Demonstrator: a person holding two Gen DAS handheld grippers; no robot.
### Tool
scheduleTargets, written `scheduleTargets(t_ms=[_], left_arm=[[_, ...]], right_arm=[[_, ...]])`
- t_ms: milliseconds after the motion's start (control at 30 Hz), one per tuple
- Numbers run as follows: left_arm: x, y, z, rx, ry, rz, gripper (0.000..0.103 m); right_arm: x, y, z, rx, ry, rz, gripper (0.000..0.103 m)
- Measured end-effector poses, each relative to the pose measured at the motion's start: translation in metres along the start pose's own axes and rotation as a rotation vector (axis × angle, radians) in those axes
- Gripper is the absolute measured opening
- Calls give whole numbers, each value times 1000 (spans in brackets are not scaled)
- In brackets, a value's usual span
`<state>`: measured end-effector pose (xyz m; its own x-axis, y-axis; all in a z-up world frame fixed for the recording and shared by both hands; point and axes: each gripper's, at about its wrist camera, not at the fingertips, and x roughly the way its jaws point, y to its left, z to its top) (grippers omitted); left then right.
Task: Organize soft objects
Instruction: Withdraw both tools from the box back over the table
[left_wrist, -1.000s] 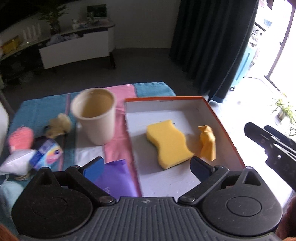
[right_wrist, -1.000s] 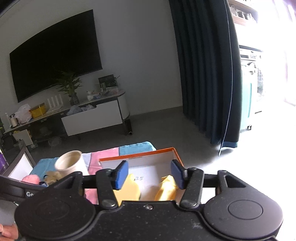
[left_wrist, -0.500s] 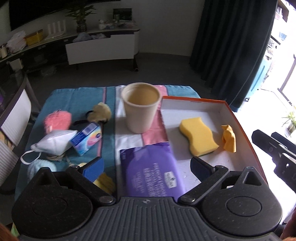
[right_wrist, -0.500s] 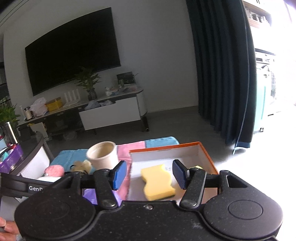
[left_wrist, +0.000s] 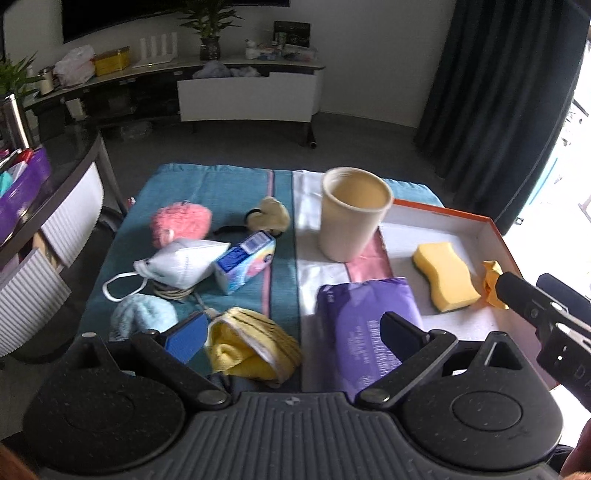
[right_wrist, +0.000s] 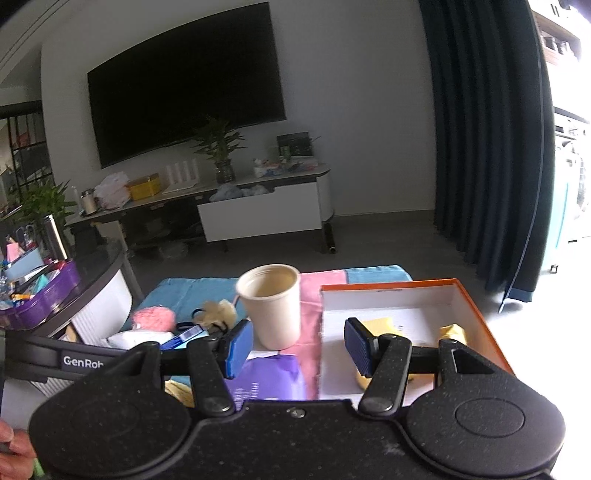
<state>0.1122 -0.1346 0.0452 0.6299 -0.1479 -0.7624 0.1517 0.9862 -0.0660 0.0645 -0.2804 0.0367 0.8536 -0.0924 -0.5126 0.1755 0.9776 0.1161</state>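
We are looking over a table draped in a striped cloth (left_wrist: 236, 184) of teal, white and pink, and we are judging the sorting as only begun. The orange-rimmed box (left_wrist: 495, 229), stiff card with a white floor, is sitting at the right end and is holding just two soft things: a wavy-edged yellow sponge (left_wrist: 445, 273), porous and springy-looking, and a crumpled orange cloth (left_wrist: 493, 284) against its right wall.

Everything else is still lying outside it. A glossy purple packet (left_wrist: 358, 325), flat and crinkly, is resting just beside the box's near left edge. A rigid cream cup (left_wrist: 351, 214) is standing upright behind it. Further left we are seeing a folded yellow towel (left_wrist: 251, 343), a moulded white face mask (left_wrist: 181, 262) with elastic loops, a fuzzy pink puff (left_wrist: 181, 225), a pale blue fluffy ball (left_wrist: 144, 317), a small blue tissue pack (left_wrist: 245, 266) and a beige plush piece (left_wrist: 267, 218).

We are carrying both tools empty. The left gripper (left_wrist: 291, 336) is hovering over the towel and packet with its jaws spread wide, gripping nothing. The right gripper (right_wrist: 293, 350) is hanging higher, jaws likewise well apart and bare, aimed toward the cup and box.
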Motion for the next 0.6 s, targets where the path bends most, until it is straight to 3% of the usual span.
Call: scheduleTargets(t_ms=[600], left_arm=[[-7, 49, -11, -80, -7, 50, 103]], right_arm=[[12, 43, -8, -57, 36, 73, 67]])
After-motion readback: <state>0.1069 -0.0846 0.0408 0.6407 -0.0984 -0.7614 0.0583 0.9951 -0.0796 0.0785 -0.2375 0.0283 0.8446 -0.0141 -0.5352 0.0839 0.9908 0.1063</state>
